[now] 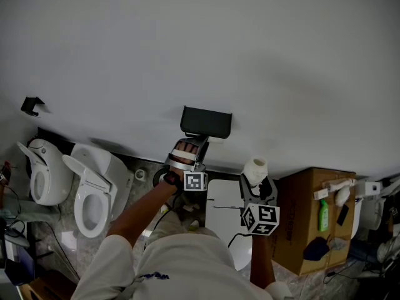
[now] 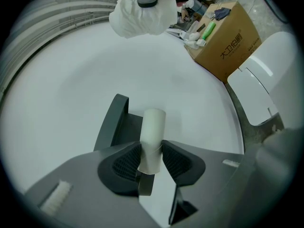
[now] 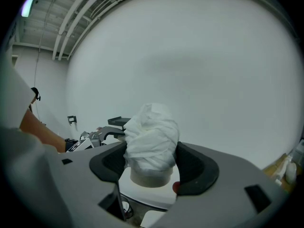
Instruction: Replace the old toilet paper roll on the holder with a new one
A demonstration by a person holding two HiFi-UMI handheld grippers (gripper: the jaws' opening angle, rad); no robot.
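A dark holder [image 1: 206, 122] is fixed to the white wall. My left gripper [image 1: 185, 150] sits just below it, shut on a pale bare cardboard tube [image 2: 153, 136]. In the left gripper view my left gripper [image 2: 152, 158] pinches the tube's near end, and the far end reaches beside the holder [image 2: 114, 122]. Whether the tube sits on the holder's bar I cannot tell. Further right, away from the holder, my right gripper [image 1: 256, 180] is shut on a full white paper roll [image 1: 255, 169]. The right gripper view shows my right gripper [image 3: 152, 164] squeezing the roll [image 3: 152, 141] at both sides.
Two white toilets [image 1: 94, 192] stand at the left against the wall. At the right is a cardboard box [image 1: 306, 224] with bottles on top. A white toilet lid [image 2: 266, 80] lies close to the right of the holder.
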